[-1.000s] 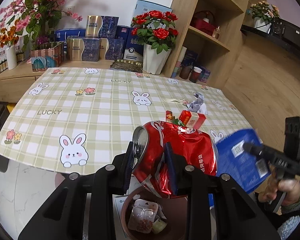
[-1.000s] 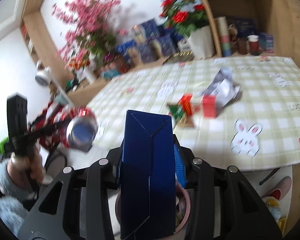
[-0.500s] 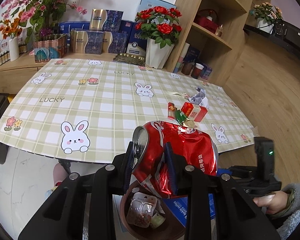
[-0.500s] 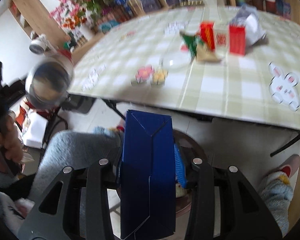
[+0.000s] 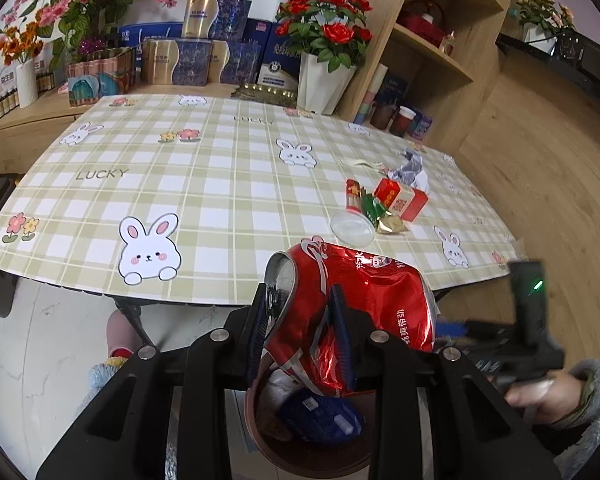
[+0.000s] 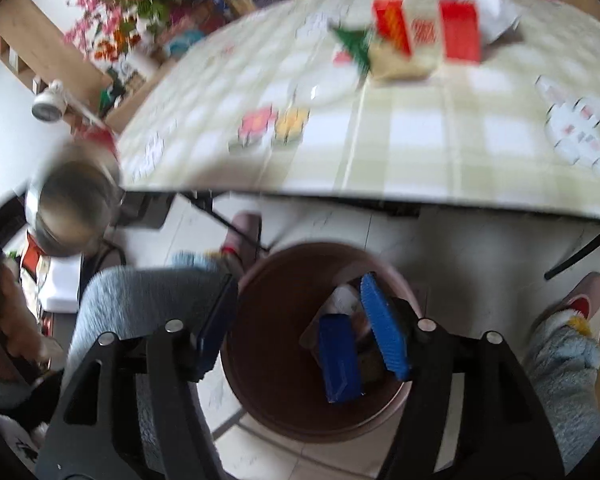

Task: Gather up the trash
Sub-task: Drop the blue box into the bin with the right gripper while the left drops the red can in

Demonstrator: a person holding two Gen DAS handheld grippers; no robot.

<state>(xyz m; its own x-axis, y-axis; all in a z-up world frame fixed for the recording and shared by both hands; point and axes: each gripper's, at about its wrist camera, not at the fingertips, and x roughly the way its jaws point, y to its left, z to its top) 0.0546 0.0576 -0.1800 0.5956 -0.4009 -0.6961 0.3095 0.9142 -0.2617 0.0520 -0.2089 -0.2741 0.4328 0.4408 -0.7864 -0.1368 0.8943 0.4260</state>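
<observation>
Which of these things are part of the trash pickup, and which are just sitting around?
Job: crushed red can in the left gripper; blue box in the brown bin; wrappers on the table.

Lying about: rose pot; gift boxes; shelf cups.

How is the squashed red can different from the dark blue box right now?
The crushed red metal can is shiny, dented and round; the dark blue cardboard box is flat-sided and matte. The can is clamped in the left gripper above the brown bin; the box already lies inside the bin, free of the right gripper, whose jaws have just been opening. Both are trash.
</observation>
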